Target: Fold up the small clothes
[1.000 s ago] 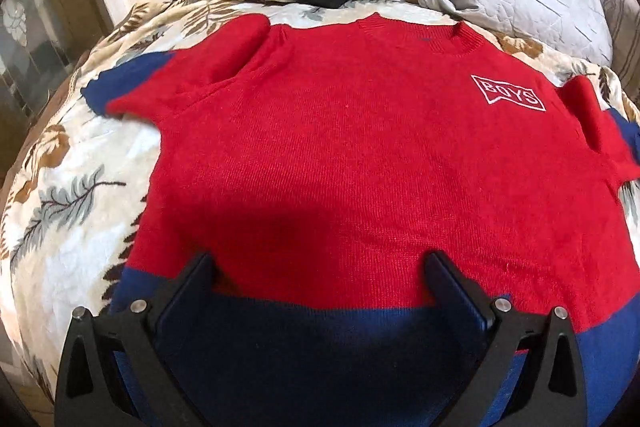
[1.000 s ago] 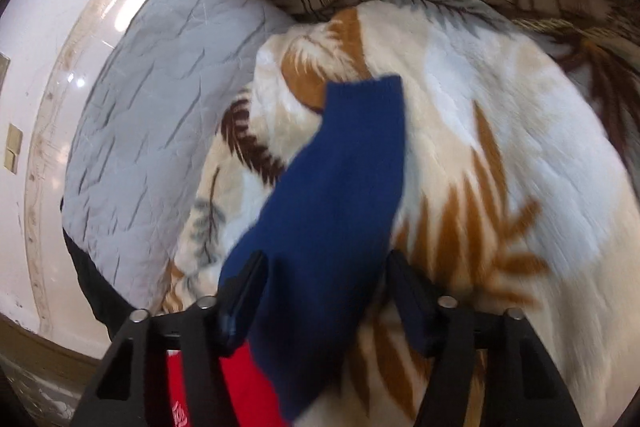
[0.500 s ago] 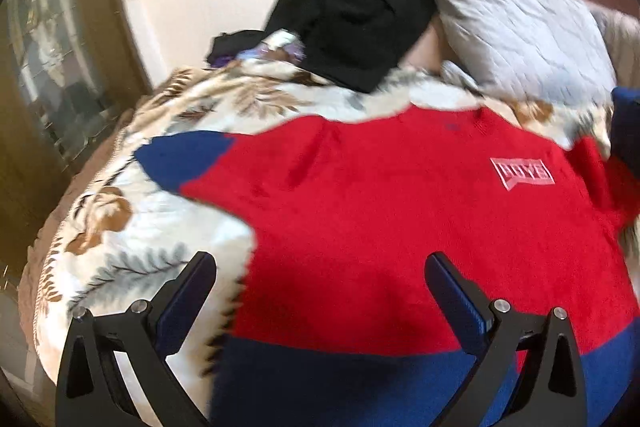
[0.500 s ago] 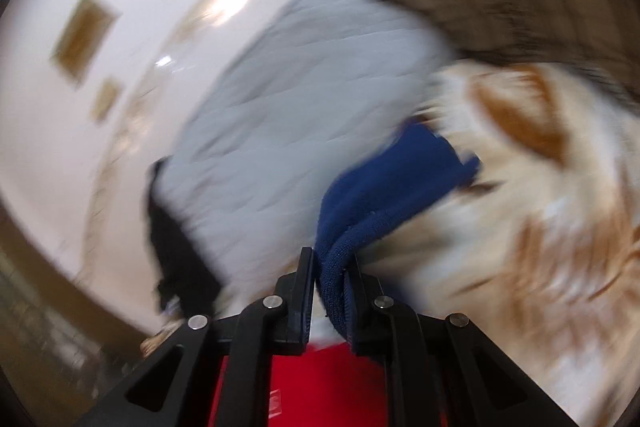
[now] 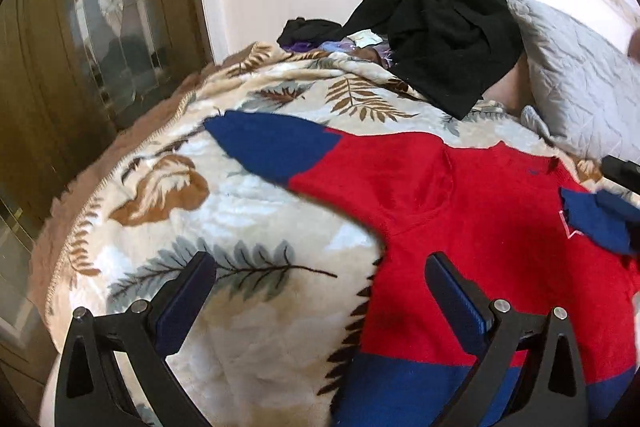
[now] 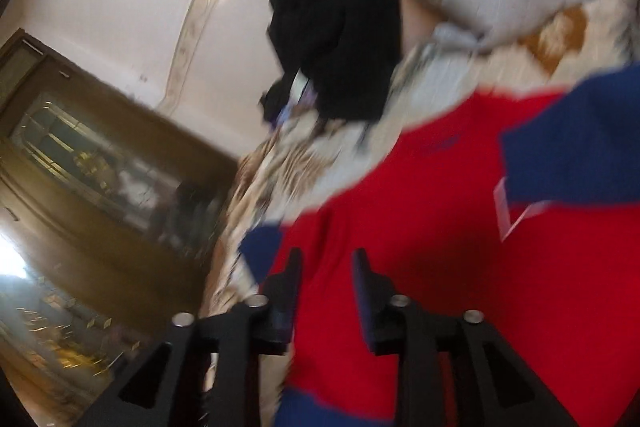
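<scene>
Nearest us in the left wrist view, the left gripper (image 5: 320, 301) hangs with its jaws spread wide and nothing between the pads. Its left finger sits over the cream fleece bed blanket with brown and grey leaf print (image 5: 240, 227); its right finger sits over the red knitted child's sweater with navy blue hem and cuffs (image 5: 460, 227). The sweater lies spread flat on the blanket, to the right of the jaws' midline.

In the blurred right wrist view, the right gripper (image 6: 326, 269) has its jaws opening, with no cloth between them; the red body of the sweater (image 6: 420, 247) lies below and beyond them. One navy cuff (image 6: 572, 147) lies folded across the red chest, to the right of those jaws.

Farther left, the other sleeve's navy cuff (image 5: 272, 147) stretches out over the blanket. Beyond lie a heap of black clothing (image 5: 440, 31) and a grey quilted pillow (image 5: 580, 83).
</scene>
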Motion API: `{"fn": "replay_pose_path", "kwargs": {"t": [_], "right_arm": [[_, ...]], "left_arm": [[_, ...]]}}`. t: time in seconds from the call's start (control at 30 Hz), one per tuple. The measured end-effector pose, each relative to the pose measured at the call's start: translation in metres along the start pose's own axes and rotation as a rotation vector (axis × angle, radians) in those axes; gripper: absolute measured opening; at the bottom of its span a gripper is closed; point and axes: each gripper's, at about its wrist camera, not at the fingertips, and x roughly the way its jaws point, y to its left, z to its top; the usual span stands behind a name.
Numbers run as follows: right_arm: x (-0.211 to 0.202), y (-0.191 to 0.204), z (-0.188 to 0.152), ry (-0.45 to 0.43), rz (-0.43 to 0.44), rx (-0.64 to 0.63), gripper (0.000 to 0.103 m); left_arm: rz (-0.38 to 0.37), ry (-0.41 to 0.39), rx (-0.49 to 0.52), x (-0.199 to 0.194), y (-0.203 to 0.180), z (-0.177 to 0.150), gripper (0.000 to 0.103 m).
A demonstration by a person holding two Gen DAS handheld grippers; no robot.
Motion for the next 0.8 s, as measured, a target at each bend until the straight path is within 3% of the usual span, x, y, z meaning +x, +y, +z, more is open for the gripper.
{"fn": "replay_pose_path", "kwargs": {"t": [0.07, 0.13, 0.23, 0.43, 0.6, 0.63, 0.8], "right_arm": [[-0.028, -0.004, 0.000, -0.086, -0.014, 0.000, 0.076], [-0.073, -0.018, 0.004, -0.214, -0.060, 0.012, 0.077], [-0.113, -0.050, 0.011, -0.302, -0.105, 0.094, 0.077], [-0.143, -0.142, 0.023, -0.350, -0.025, 0.390, 0.075], [-0.160, -0.189, 0.029, -0.346, 0.063, 0.520, 0.071], [-0.161, -0.196, 0.030, -0.346, 0.074, 0.549, 0.070], [-0.181, -0.215, 0.033, -0.390, 0.125, 0.603, 0.065]], "left_arm": [[-0.044, 0.007, -0.020, -0.002, 0.002, -0.001, 0.103], [-0.115, 0.002, -0.030, -0.005, -0.006, -0.002, 0.103], [-0.227, 0.020, -0.004, -0.006, -0.030, -0.003, 0.103], [-0.511, 0.165, -0.002, -0.002, -0.108, -0.009, 0.103], [-0.584, 0.230, 0.010, 0.007, -0.180, 0.002, 0.101], [-0.591, 0.256, 0.012, 0.015, -0.200, 0.005, 0.100], [-0.643, 0.429, -0.075, 0.057, -0.253, 0.002, 0.065]]}}
